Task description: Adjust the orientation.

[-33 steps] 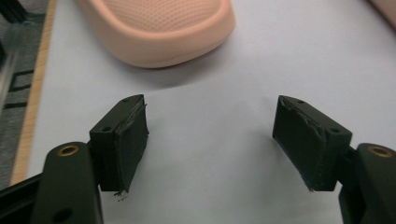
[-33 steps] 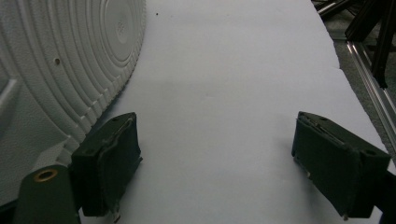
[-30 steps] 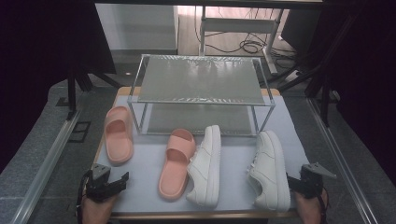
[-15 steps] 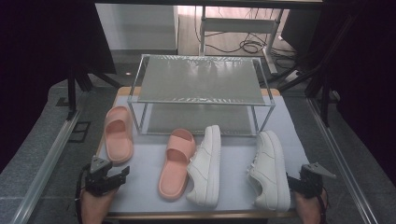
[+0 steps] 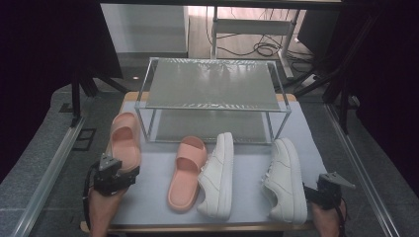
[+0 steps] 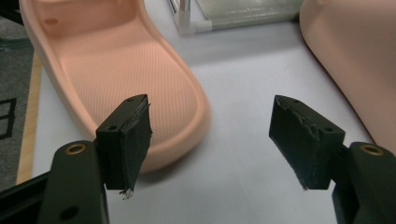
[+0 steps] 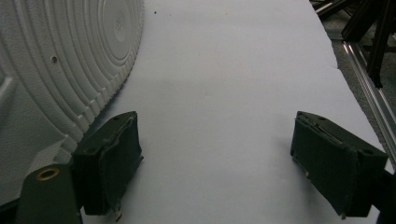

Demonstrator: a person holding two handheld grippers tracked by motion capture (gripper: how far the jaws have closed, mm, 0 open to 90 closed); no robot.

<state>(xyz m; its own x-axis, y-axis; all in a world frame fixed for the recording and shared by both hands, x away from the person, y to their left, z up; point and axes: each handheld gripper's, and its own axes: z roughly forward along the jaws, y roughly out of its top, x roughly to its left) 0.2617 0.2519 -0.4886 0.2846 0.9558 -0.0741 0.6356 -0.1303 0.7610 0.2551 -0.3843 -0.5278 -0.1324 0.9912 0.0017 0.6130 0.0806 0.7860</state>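
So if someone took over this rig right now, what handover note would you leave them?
Left gripper: jaws open, nothing between them, at the heel of the left pink slipper.
Right gripper: jaws open, holding nothing, beside the right white sneaker, which lies tipped on its side.
Things: second pink slipper and second white sneaker lie side by side mid-table, touching; wire rack stands behind them, with no shoes on its shelves.
Done: nothing on the rack yet.
Left: probably grip the left slipper first, then shelve all four shoes.
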